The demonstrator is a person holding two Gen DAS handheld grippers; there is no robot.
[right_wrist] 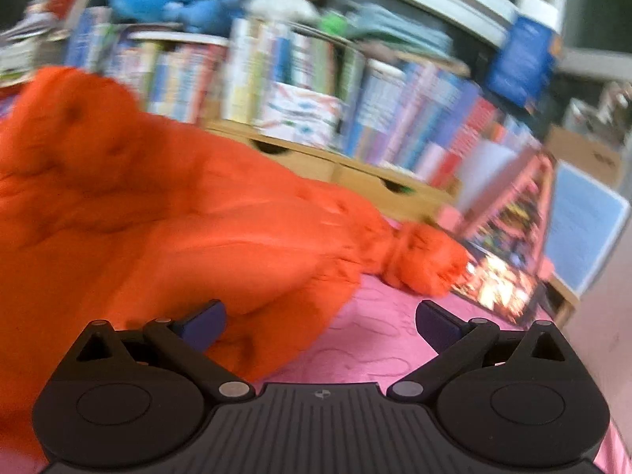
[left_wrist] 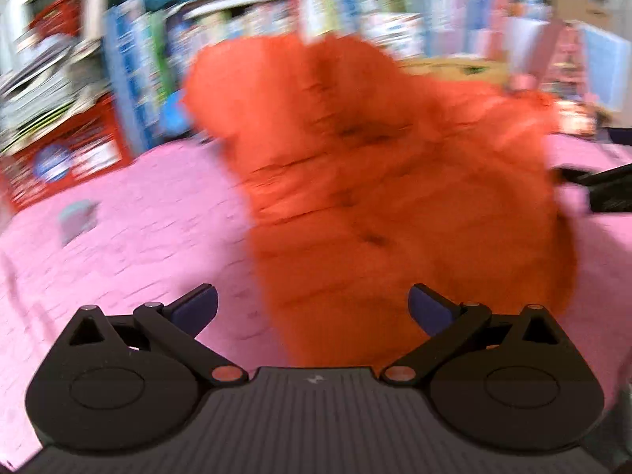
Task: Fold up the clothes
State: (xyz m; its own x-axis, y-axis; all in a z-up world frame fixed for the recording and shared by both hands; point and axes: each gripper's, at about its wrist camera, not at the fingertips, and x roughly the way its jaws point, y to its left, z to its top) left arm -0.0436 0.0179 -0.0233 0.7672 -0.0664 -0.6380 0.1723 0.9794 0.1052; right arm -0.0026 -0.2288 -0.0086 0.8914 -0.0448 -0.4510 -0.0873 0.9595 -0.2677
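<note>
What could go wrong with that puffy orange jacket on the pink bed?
1. Both views are blurred by motion, so the open left hand-held gripper may pinch the orange jacket in the wrong spot.
2. The bunched sleeve cuff lies next to a colourful book on the pink blanket; pulling might drag it.

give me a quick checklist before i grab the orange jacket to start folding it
1. left gripper open: ok, jaws wide, nothing between them.
2. right gripper open: ok, also holding nothing.
3. orange jacket lying flat: not ok, it sits bunched in a heap.
4. Sleeve cuff findable: ok, it trails off to the right.
5. Pink bedspread free for spreading: cannot tell, a small grey object lies on it.
6. Sharp view: not ok, both cameras are motion-blurred.
</note>
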